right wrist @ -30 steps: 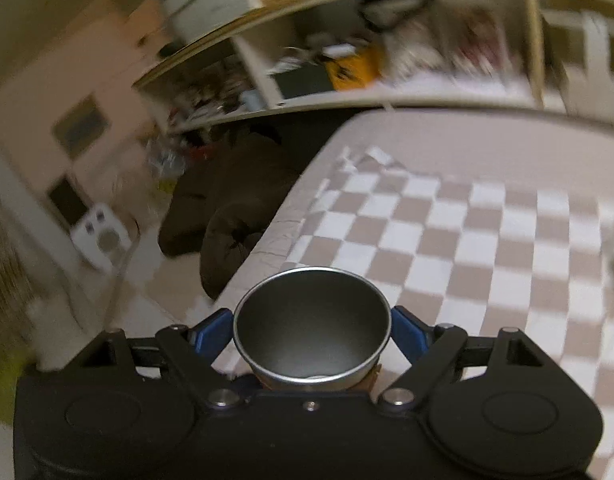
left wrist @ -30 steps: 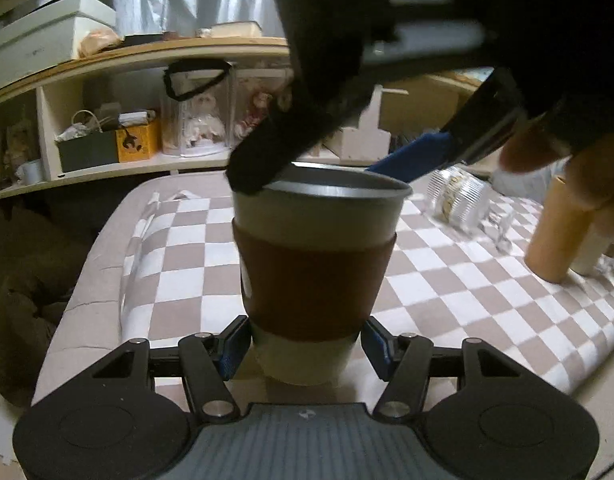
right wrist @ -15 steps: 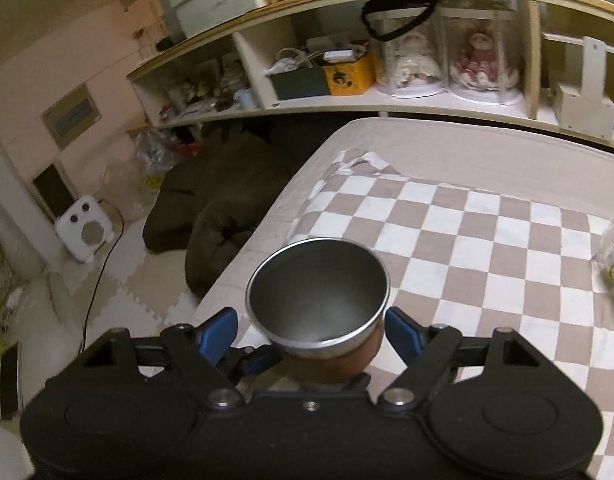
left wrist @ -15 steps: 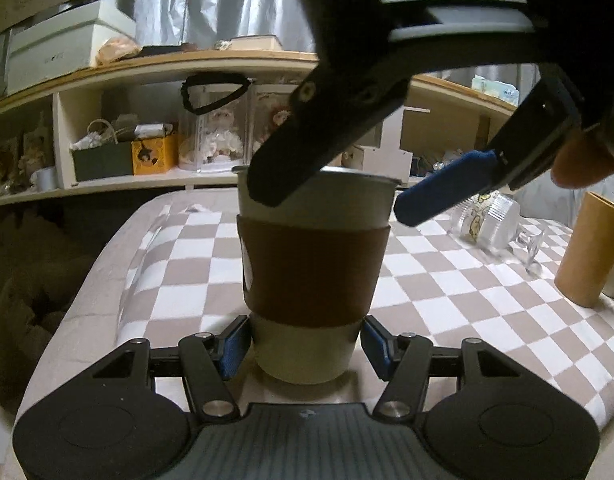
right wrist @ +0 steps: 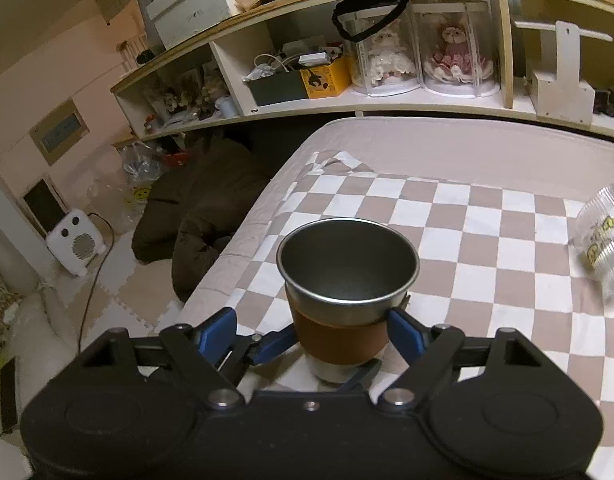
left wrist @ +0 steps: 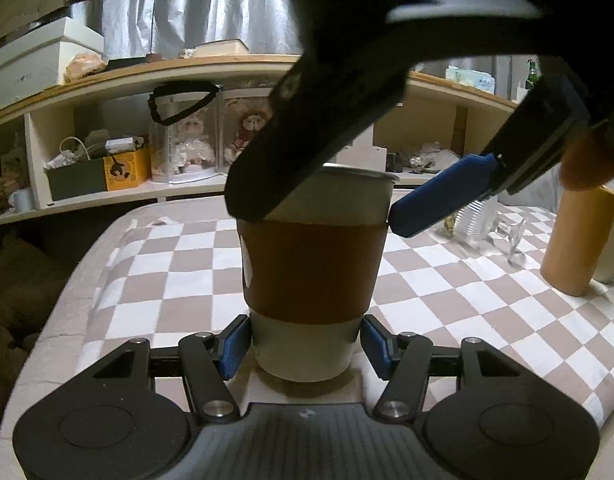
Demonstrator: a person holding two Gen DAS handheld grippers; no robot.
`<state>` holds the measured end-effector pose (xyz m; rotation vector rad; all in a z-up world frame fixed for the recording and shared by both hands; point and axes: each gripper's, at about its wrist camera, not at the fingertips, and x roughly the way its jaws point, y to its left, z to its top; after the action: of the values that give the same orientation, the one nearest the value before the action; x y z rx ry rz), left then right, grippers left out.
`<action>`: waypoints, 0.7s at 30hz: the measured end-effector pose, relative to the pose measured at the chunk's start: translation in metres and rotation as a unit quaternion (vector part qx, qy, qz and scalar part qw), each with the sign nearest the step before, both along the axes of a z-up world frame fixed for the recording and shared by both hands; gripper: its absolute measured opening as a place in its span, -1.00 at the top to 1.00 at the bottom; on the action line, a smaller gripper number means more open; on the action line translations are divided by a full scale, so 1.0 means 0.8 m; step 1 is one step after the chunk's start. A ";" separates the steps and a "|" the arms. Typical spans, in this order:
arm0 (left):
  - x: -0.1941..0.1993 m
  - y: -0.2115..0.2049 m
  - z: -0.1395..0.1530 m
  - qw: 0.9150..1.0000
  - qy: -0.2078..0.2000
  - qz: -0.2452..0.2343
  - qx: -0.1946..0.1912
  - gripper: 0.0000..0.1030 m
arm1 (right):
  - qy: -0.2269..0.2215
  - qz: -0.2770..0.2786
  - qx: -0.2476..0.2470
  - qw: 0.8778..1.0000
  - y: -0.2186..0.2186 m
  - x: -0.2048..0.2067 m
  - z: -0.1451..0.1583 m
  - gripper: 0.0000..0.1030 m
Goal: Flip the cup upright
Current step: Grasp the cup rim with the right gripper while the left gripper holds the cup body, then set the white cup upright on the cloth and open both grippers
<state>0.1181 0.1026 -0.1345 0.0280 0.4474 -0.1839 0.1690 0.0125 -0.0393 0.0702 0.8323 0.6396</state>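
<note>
A steel cup with a brown sleeve (left wrist: 312,268) stands upright on the checkered cloth, mouth up. It also shows in the right wrist view (right wrist: 345,300), where I look down into it. My left gripper (left wrist: 305,344) has its blue pads around the cup's base, a small gap showing on the right. My right gripper (right wrist: 307,334) is above, open; its right pad touches the sleeve, its left pad stands apart. It also shows in the left wrist view (left wrist: 327,204) over the cup's rim.
A tan cylinder (left wrist: 579,240) and clear ribbed plastic cups (left wrist: 473,220) stand to the right; the clear cups also show in the right wrist view (right wrist: 603,240). The table's left edge (right wrist: 243,240) drops to the floor. Shelves (right wrist: 347,104) stand behind.
The right gripper has opened off the cup and risen and drawn back from it. The cup has stayed upright between the left gripper's pads.
</note>
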 end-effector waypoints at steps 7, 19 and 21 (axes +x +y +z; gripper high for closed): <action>0.011 -0.017 -0.007 1.000 0.002 -0.012 0.023 -0.15 | 0.004 0.005 0.011 1.000 -0.019 -0.005 -0.004 -0.62; -0.014 -0.013 0.030 0.999 0.021 -0.007 0.027 -0.76 | 0.004 -0.013 0.021 1.000 -0.045 -0.005 -0.006 -0.59; -0.023 -0.014 0.048 0.999 0.023 -0.002 0.027 -0.83 | -0.002 -0.018 0.028 0.999 -0.055 -0.009 -0.002 -0.59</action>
<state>0.0995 0.0916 -0.0959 0.0787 0.4981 -0.1769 0.1621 -0.0315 -0.0410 0.1348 0.8081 0.6286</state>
